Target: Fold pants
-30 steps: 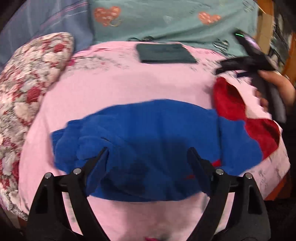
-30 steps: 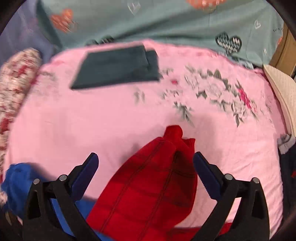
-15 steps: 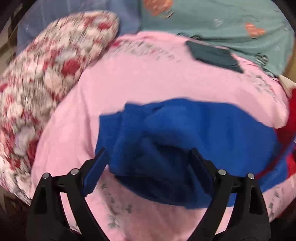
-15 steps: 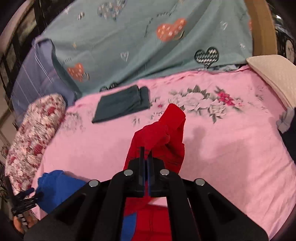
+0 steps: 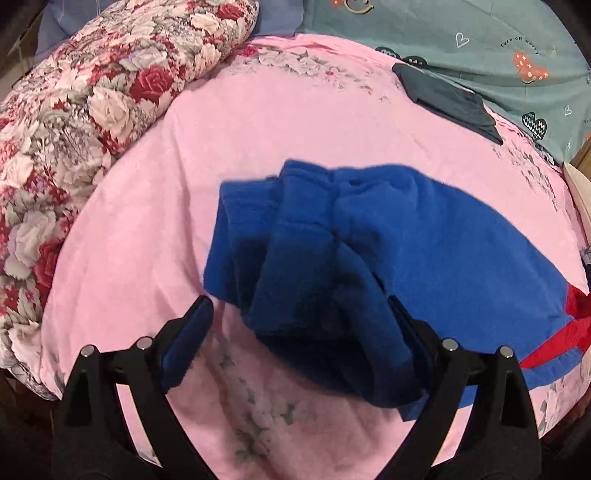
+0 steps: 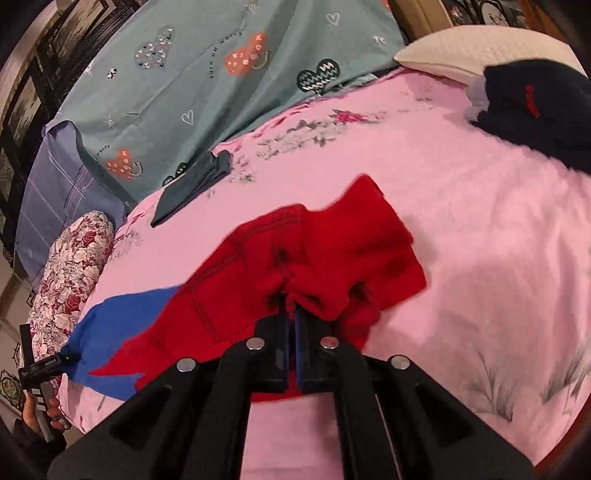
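Note:
The pants are fleece, blue (image 5: 388, 236) at one end and red (image 6: 314, 258) at the other, and lie stretched over the pink bedsheet (image 5: 258, 129). My left gripper (image 5: 299, 306) points down over the bunched blue end. Its jaws are opening, the folds lie between them, and the left pad (image 5: 188, 332) stands clear of the cloth. My right gripper (image 6: 294, 314) is shut on a gathered bunch of the red fabric. In the right wrist view the blue part (image 6: 122, 325) runs off to the far left, where a hand (image 6: 37, 410) holds the other gripper.
A floral bolster (image 5: 92, 110) lines the bed's left side. A folded dark garment (image 5: 447, 96) lies at the back by the teal heart-print blanket (image 5: 480, 33). A dark garment with a red mark (image 6: 535, 110) and a cream pillow (image 6: 461, 48) sit at the right.
My right gripper closed on the red end and swung right with it, pulling the pants out. My left gripper shifted left along the blue part to its bunched end.

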{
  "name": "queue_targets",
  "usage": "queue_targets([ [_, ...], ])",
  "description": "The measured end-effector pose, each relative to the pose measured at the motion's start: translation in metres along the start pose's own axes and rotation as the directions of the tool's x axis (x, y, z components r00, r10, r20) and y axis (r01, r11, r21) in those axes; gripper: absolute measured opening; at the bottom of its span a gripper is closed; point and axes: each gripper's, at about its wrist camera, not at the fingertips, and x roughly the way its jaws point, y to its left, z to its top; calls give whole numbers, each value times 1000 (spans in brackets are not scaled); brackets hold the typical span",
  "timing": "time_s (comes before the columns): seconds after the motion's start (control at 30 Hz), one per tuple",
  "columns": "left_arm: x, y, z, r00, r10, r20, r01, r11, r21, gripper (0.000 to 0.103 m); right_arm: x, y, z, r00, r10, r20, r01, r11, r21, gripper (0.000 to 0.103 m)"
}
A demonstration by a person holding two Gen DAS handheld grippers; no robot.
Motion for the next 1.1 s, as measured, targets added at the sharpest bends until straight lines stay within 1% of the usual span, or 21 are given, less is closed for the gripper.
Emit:
queue_targets([
  [0.07,-6,1,9,999,13,31,-13,1000,1,94,-19,23,29,991,97,90,-92,994,-53,2],
  [0.13,-8,6,13,999,24,41,-23,1000,-21,94,-42,38,45,963,201,181,-184,977,-109,2],
  [0.17,-6,9,11,999,22,36,-21,999,-29,94,-52,41,45,951,220,217,-194,972,-135,2],
  [0.2,-3,10,7,1000,13,24,-12,999,-31,94,-52,37,40,963,174,208,-147,980,-136,2],
  [0.27,7,12,-5,1000,14,-16,-15,1000,-22,94,-24,9,24,997,56,54,-54,998,-42,2],
  [0.33,14,15,-15,999,12,-38,-13,1000,-22,95,3,-24,-4,992,-54,-113,59,997,41,2],
  [0.37,12,14,-17,999,26,-30,-26,1000,-7,95,2,-29,-12,991,-49,-128,57,997,57,0],
  [0.43,6,15,-18,999,18,-36,-18,1000,-8,95,-11,-20,-14,989,-89,-122,92,995,23,3],
  [0.47,2,18,-18,999,17,-32,-17,1000,-10,95,-16,-14,-12,987,-103,-123,105,994,6,10],
  [0.57,-8,25,-16,999,29,-16,-29,1000,-11,95,-26,1,-2,967,-229,-110,221,972,-75,43],
  [0.67,-16,31,-17,999,33,-4,-33,999,-19,95,-53,11,20,958,-286,14,286,954,-88,48],
  [0.7,-17,32,-17,999,36,0,-36,999,-15,95,-63,16,30,954,-289,80,296,951,-90,58],
  [0.73,-18,32,-16,999,38,3,-38,999,-15,95,-70,21,39,952,-275,135,289,952,-98,60],
  [0.8,-19,32,-14,999,45,16,-44,999,-19,95,-71,32,54,972,-154,180,179,975,-130,60],
  [0.83,-18,32,-13,998,57,19,-57,998,-22,95,-61,39,58,983,-89,161,115,980,-163,60],
  [0.87,-15,34,-12,998,62,16,-62,998,-27,95,-51,43,59,987,-92,133,116,977,-181,60],
  [0.9,-11,37,-11,998,65,12,-65,997,-30,95,-28,41,58,988,-145,59,154,971,-184,60],
  [0.93,-4,42,-12,997,73,4,-73,997,-38,95,-9,32,55,977,-212,-17,207,965,-159,60],
  [1.0,11,55,-16,998,42,-36,-45,996,-78,98,26,-5,38,930,-311,-196,301,950,-80,60],
  [1.03,9,54,-17,999,51,-20,-52,996,-68,98,31,-20,29,922,-318,-219,315,948,-50,61],
  [1.1,1,50,-18,999,41,-23,-42,997,-61,98,22,-17,23,931,-315,-185,309,949,-58,61],
])
